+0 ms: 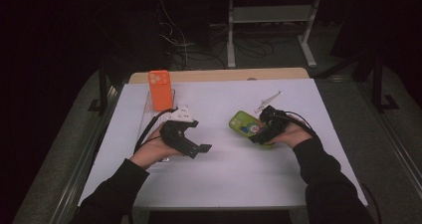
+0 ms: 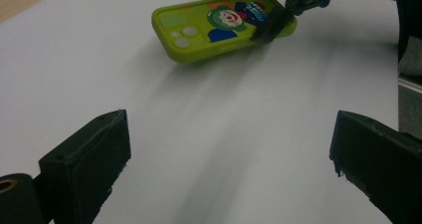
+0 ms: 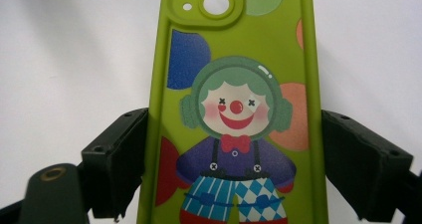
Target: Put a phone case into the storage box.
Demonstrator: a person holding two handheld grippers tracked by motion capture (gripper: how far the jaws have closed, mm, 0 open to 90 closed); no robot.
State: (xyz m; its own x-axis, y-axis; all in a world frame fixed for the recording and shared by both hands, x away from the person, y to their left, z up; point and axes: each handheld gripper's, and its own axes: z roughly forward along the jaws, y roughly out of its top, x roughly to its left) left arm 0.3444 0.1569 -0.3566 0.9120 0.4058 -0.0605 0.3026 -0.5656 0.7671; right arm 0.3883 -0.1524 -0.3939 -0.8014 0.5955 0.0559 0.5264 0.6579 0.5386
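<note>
A lime-green phone case [image 1: 241, 122] printed with a clown is held by its long edges, my right gripper [image 1: 255, 128] shut on it. In the right gripper view the case [image 3: 234, 59] runs up between the two black jaws of that gripper [image 3: 234, 149], and both press on its sides. The left gripper view shows the case [image 2: 219, 27] tilted just above the white sheet, with the right gripper [image 2: 278, 15] at its far end. My left gripper [image 1: 199, 136] hovers to the left of it, open, nothing between its jaws [image 2: 231, 149].
An orange phone case [image 1: 160, 89] stands upright in a clear holder at the back left. A small clear stand [image 1: 268, 100] sits behind the right hand. The white sheet [image 1: 224, 174] covers the table, and a wooden edge [image 1: 219, 75] shows at the back.
</note>
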